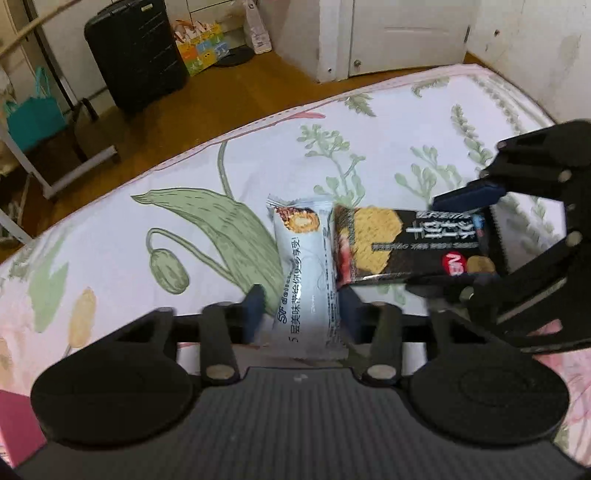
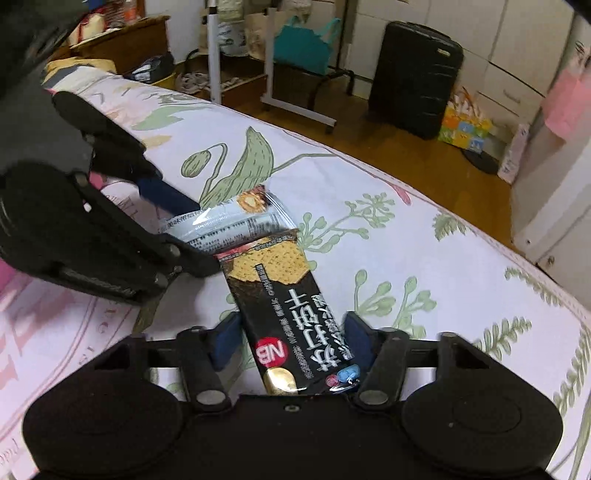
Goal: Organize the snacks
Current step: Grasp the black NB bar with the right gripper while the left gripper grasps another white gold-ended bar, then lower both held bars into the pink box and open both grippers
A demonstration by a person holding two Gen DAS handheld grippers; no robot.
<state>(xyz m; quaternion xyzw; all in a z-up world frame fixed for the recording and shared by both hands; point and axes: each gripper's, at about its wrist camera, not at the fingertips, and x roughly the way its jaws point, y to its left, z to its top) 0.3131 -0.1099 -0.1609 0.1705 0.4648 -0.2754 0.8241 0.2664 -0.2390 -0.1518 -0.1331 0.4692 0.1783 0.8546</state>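
White packet (image 1: 308, 280): long pale snack wrapper, lying lengthwise at lower centre of the left wrist view on the floral sheet (image 1: 155, 236), its near half between the blue pads of the left gripper (image 1: 301, 314). The pads stand narrow and look pressed to its two long edges, so it reads as gripped across its width, the natural hold for a slim packet. Black packet (image 2: 291, 314): dark cracker wrapper with a red round mark, running from lower centre toward upper left in the right wrist view, its near end between the pads of the right gripper (image 2: 291, 338), closed in on its sides; held likewise across the short dimension. The far ends of the two packets meet, the black one's corner touching or just overlapping the white one; which lies on top cannot be told. Both rest on the sheet, not lifted. Judgement: a paired pick, each hand taking one snack to sort. Blur softens the pad edges, so firm contact is probable, not certain. Surroundings: black suitcase (image 1: 136, 55) at upper left on the wood floor (image 1: 258, 88); white door (image 1: 406, 33) at top right.
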